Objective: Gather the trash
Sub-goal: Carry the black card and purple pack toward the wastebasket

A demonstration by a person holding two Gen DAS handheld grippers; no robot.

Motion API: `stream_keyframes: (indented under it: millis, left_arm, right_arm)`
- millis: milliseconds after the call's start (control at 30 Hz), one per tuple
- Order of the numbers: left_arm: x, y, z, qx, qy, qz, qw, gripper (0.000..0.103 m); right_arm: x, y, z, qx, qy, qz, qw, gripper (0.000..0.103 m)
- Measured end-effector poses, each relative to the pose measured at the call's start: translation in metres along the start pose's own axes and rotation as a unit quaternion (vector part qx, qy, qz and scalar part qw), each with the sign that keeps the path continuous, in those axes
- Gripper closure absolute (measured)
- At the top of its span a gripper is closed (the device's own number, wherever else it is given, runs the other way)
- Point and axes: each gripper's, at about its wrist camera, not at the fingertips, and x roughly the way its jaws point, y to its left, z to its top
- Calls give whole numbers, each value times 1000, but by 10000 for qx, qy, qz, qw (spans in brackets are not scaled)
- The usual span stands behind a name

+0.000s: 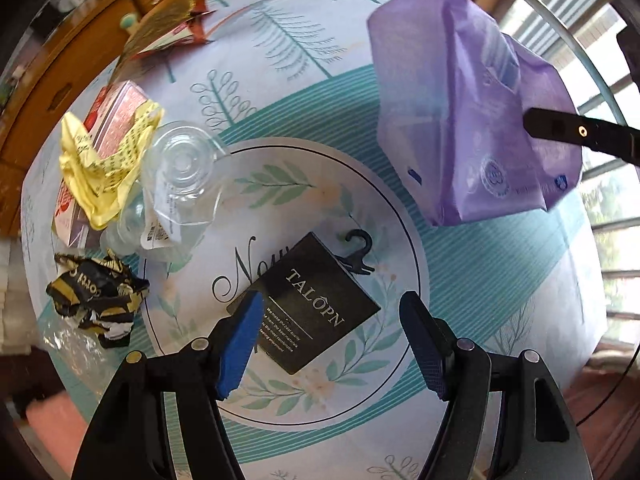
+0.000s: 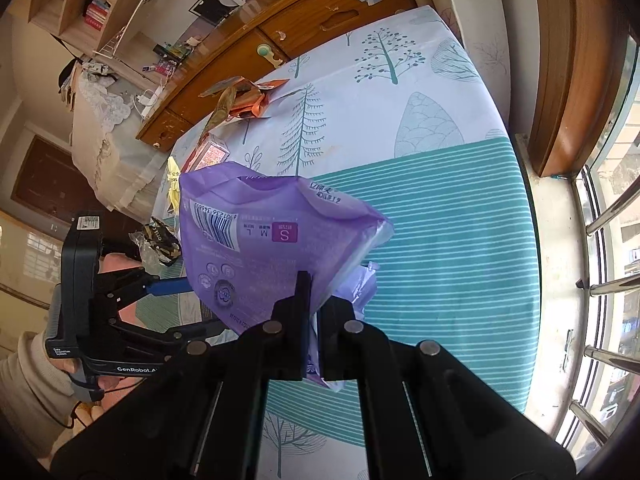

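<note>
Right gripper (image 2: 310, 320) pinches crumpled purple bag (image 2: 256, 240) (barcode showing); left gripper (image 1: 332, 340) spread.

Purple plastic bag (image 2: 256, 248) hangs open-mouthed above tablecloth. Black TALOPN card (image 1: 320, 304) with hook lies flat at centre. Beside it: clear plastic packaging (image 1: 180, 184), crumpled yellow wrapper (image 1: 104, 168), black-gold wrapper (image 1: 96, 300).
</note>
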Motion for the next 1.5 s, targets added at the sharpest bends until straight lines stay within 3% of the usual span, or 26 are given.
stream_keyframes:
  millis: [167,500,633,967,1067,1167,1500]
  left_arm:
    - [7,0,2,694,135,93,9975,31]
    - [10,-1,8,1364,344,-29,9900,33]
    - [11,1,10,1623,390,196,9858,32]
    - [8,5,53,1577,225,173,9871,32]
    - [5,4,69,1455,164,161,9891,40]
    - [4,18,78,1184,149,149,9927,41]
    - [-23,20,33,486,-243,144,9984,41]
  right_arm:
    - [4,-3,-12,33,107,-38,9999,102]
    - [11,-3,-18,71,184,14,9998,102]
    - [13,-7,-18,124,213,1,9997,102]
    - [19,-10,-17,178,284,30,9994,102]
    - [21,-10,-16,191,283,33,9994,102]
    - [20,-9,-16,201,270,33,9994,102]
    - [13,-7,-23,249,192,23,9995,102]
